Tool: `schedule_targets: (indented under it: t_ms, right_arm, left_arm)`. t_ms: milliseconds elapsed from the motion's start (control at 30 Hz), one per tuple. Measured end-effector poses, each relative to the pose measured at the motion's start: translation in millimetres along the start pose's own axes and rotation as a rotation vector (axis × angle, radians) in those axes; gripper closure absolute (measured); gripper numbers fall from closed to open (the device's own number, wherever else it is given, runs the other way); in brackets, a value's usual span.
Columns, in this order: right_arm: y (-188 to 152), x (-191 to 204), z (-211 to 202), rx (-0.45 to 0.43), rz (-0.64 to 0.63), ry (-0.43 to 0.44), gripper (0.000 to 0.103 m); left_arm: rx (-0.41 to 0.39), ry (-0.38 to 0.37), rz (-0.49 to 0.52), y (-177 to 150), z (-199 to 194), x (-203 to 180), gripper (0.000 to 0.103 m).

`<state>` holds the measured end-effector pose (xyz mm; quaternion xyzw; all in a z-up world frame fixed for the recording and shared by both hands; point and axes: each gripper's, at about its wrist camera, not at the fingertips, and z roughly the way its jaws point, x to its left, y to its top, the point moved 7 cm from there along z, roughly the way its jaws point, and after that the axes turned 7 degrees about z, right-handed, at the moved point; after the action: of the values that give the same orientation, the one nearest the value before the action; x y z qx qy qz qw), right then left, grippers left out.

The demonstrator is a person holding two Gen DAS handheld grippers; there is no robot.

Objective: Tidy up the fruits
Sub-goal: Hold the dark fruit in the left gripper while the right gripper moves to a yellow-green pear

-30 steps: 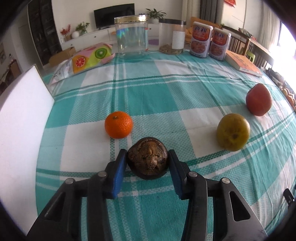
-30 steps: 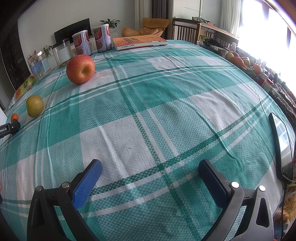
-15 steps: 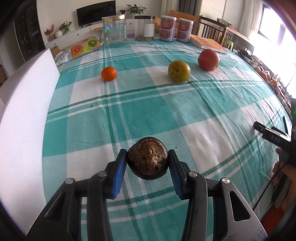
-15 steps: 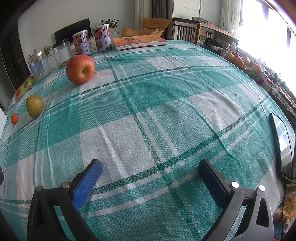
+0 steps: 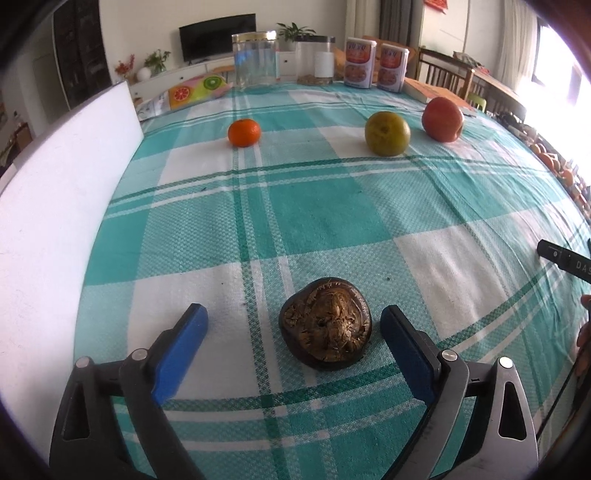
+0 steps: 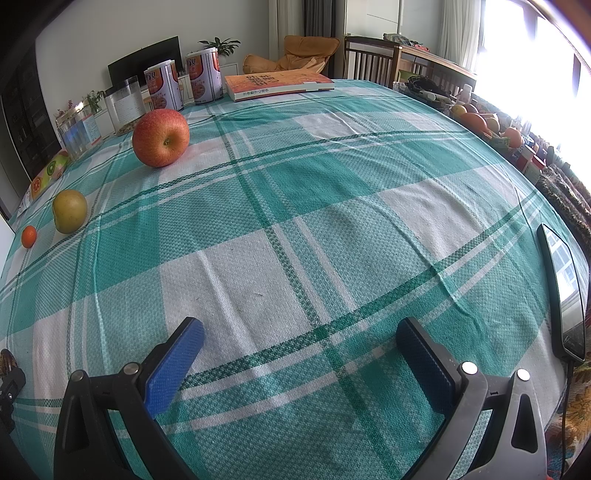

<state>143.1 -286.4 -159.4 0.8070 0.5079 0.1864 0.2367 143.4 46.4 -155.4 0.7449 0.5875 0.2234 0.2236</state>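
Left gripper (image 5: 293,328) spread wide, touching nothing. Dark brown fruit (image 5: 325,324) sitting on the checked tablecloth (image 5: 332,218) right between the blue pads, nearer the right one. Well ahead: tangerine (image 5: 243,132), greenish pear (image 5: 387,133), red apple (image 5: 442,119). Right gripper (image 6: 301,341) also gaping, empty, just cloth in front.

home living room: tv (image 5: 217,36), armchair (image 6: 295,55), checked tablecloth (image 5: 332,214)

left gripper (image 5: 293,325) standing wide apart | dark brown fruit (image 5: 325,334) lying between fingers on tablecloth (image 5: 332,221), touching neither
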Motion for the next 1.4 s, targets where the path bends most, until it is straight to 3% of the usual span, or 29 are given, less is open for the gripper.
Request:
schedule_targets:
  t_ms: [1200, 1267, 1400]
  right_arm:
    - [0, 0, 0, 0.001, 0.002, 0.005, 0.0]
    - [-1, 1, -3, -0.007, 0.012, 0.034, 0.0]
    - [2, 35, -23, -0.04, 0.037, 0.272, 0.0]
  left_arm:
    - [0.003, 0.003, 0.0, -1, 1, 0, 0.004]
    - [0.003, 0.003, 0.0, -1, 1, 0, 0.003]
    - [0.003, 0.003, 0.0, -1, 1, 0, 0.003]
